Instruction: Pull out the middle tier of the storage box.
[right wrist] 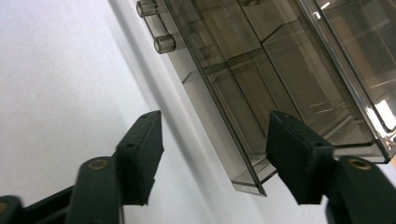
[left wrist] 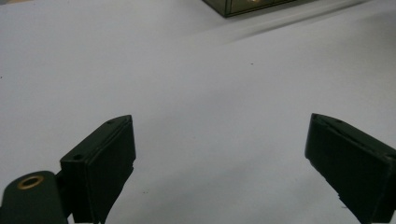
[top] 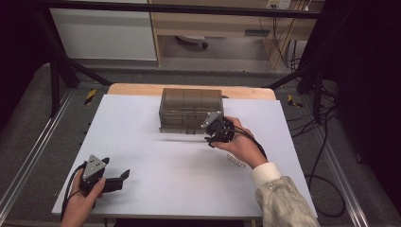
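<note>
A smoky see-through plastic drawer box (top: 191, 111) stands at the back middle of the white tabletop (top: 156, 161). My right gripper (top: 215, 135) is at its front right corner. In the right gripper view the jaws (right wrist: 217, 140) straddle the corner of the drawer's front panel (right wrist: 243, 154) with a gap on each side, so the gripper is open. Two small round knobs (right wrist: 164, 43) sit on that panel further along. My left gripper (top: 117, 169) rests near the table's front left edge, open, with bare table between its jaws (left wrist: 219, 140). A corner of the box (left wrist: 243, 5) shows far off.
A strip of wooden table edge (top: 137, 89) shows behind the white sheet. A black frame post (top: 56, 85) stands at the back left, and cables (top: 326, 142) trail on the floor to the right. A small white item (top: 235, 161) lies by the right wrist.
</note>
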Motion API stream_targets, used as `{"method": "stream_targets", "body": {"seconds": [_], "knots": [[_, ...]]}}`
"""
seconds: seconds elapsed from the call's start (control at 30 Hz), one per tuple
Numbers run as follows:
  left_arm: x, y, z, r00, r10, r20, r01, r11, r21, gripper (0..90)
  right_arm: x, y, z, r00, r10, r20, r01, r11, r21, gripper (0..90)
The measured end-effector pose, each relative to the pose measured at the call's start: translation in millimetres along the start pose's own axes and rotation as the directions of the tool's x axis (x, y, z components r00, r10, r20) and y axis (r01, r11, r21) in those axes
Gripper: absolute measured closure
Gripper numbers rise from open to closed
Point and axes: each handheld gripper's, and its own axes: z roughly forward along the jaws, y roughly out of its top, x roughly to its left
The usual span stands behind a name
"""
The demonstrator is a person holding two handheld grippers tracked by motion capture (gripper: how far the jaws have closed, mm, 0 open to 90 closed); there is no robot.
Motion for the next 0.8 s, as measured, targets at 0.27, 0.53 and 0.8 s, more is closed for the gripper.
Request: {"method": "stream_targets", "body": {"seconds": [0.27,0.53,0.8], "knots": [[-1.2,-0.8,1.7,0.9999,0.005,0.01,-0.006,0.9999,0.014,8.4,-3.7,2.9,-0.1,0.9999,0.004,-0.012,-0.004,1.0,0.007,41.5],[-1.2,-0.9,2.8,0.9999,0.008,0.014,-0.008,0.9998,0.019,8.4,-11.1,2.7,1.9,0.9992,0.019,-0.034,-0.018,1.0,0.02,43.8],[-1.8,-1.1,2.9,0.9998,0.007,0.017,-0.008,0.9997,0.021,8.4,-14.8,7.5,8.5,0.997,0.03,-0.071,-0.029,0.999,0.015,49.9]]}}
